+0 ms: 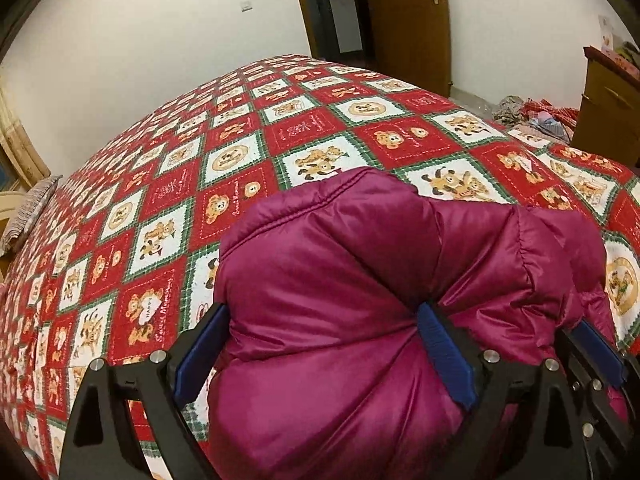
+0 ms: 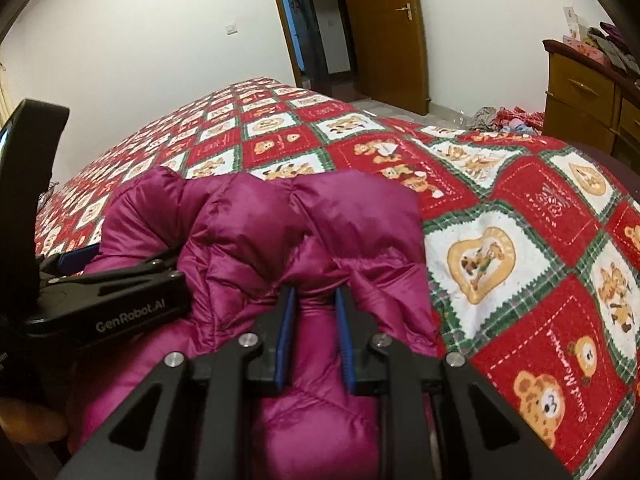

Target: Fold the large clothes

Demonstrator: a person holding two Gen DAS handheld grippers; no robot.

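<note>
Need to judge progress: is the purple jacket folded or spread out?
Folded: the jacket sits bunched in a compact puffy bundle on the bedspread, nothing spread flat.

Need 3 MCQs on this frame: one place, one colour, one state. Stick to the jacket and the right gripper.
1. Where does the jacket lie?
A) on a chair
B) on the bear-print quilt
C) in a basket

2. What colour is the jacket?
A) grey
B) navy
C) magenta

3. What is the right gripper doing?
A) fingers closed on a fold of the jacket
B) wide open and empty
C) holding a hanger

Key:
1 B: the quilt shows around the jacket on the sides in view.
2 C: it is shiny magenta in both views.
3 A: a fold sits pinched between the narrow-set fingers.
</note>
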